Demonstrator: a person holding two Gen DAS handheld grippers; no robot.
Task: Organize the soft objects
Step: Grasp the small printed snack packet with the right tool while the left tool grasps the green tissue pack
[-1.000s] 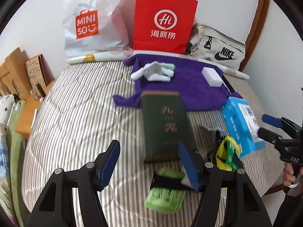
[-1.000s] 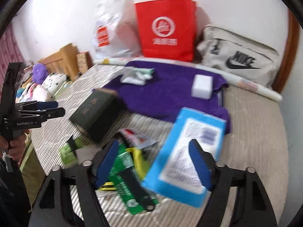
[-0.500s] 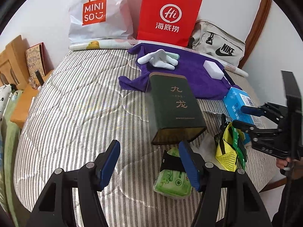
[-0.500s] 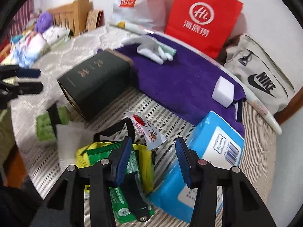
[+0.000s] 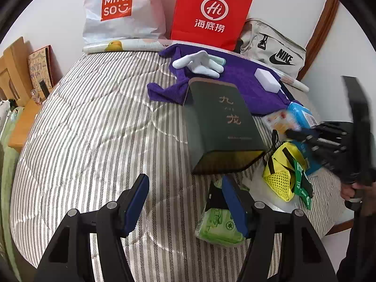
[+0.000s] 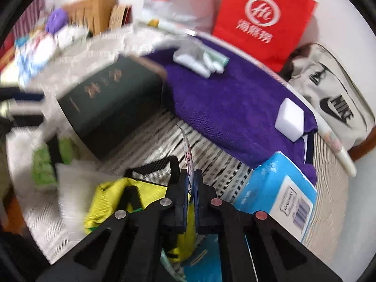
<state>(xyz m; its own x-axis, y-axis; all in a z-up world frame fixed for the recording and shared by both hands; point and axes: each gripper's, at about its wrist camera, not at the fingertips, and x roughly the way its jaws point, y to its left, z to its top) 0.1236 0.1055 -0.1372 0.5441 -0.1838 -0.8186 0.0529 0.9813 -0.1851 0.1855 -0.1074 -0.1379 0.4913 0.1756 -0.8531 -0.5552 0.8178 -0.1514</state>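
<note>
Two grippers over a striped bed, one pinching a small sachet, the other spread and empty.

The right gripper (image 6: 190,176) has its jaws pressed together on the edge of a thin white and red sachet (image 6: 188,150), which stands up between the blue pads. Just beside it lie a yellow mesh bag (image 6: 110,192) on the left and a blue tissue pack (image 6: 279,188) on the right. The left gripper (image 5: 185,202) has its jaws spread with nothing between them; its right finger is over a green tissue packet (image 5: 218,225). A dark green box (image 5: 221,127) lies beyond it. Farther away, a purple towel (image 6: 225,108) carries a white sponge (image 6: 290,119) and white gloves (image 5: 202,64).
</note>
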